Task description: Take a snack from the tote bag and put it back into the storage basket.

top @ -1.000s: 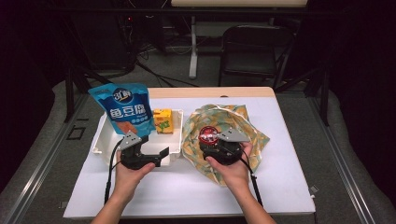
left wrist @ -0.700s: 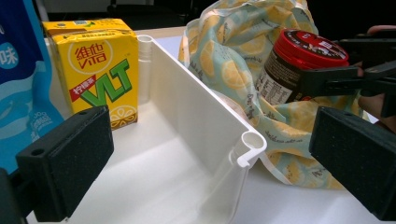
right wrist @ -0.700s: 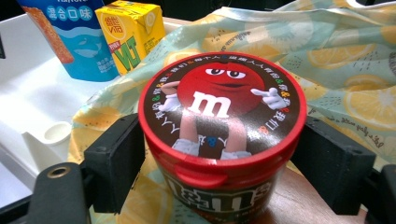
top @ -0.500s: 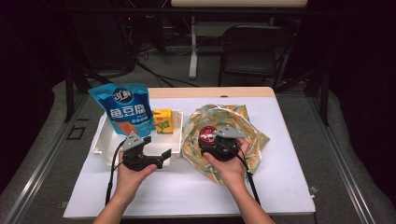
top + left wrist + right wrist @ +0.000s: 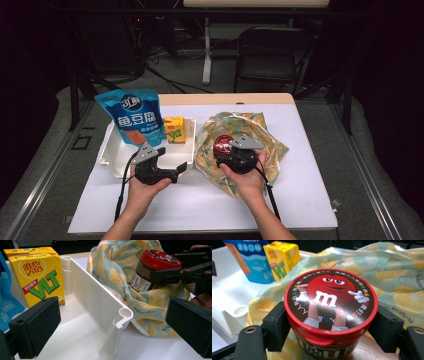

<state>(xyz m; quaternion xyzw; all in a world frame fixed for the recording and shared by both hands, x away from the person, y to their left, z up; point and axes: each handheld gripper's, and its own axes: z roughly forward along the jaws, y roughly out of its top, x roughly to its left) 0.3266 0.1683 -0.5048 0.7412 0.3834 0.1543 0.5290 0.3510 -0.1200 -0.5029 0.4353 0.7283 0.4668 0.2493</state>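
A jar with a red lid showing a cartoon candy figure [image 5: 222,145] [image 5: 330,305] [image 5: 155,267] stands on a lemon-print cloth [image 5: 270,145] [image 5: 399,277]. My right gripper [image 5: 224,151] [image 5: 330,332] has just been closing its jaws with the jar between them. Its pads [image 5: 277,325] now press the jar just under the lid on both sides. My left gripper [image 5: 179,170] [image 5: 115,330] is open at the near right corner of the white tray [image 5: 107,150] [image 5: 100,302], with the tray's right wall between its jaws and not touched.
In the tray, a blue snack pouch [image 5: 135,117] [image 5: 247,257] stands upright at the back with a yellow drink carton [image 5: 173,129] [image 5: 40,275] to its right. The cloth lies bunched up against the tray's right wall. Bare white table lies in front of both hands.
The left gripper has shifted slightly at the tray's corner. The right hand stays at the jar.
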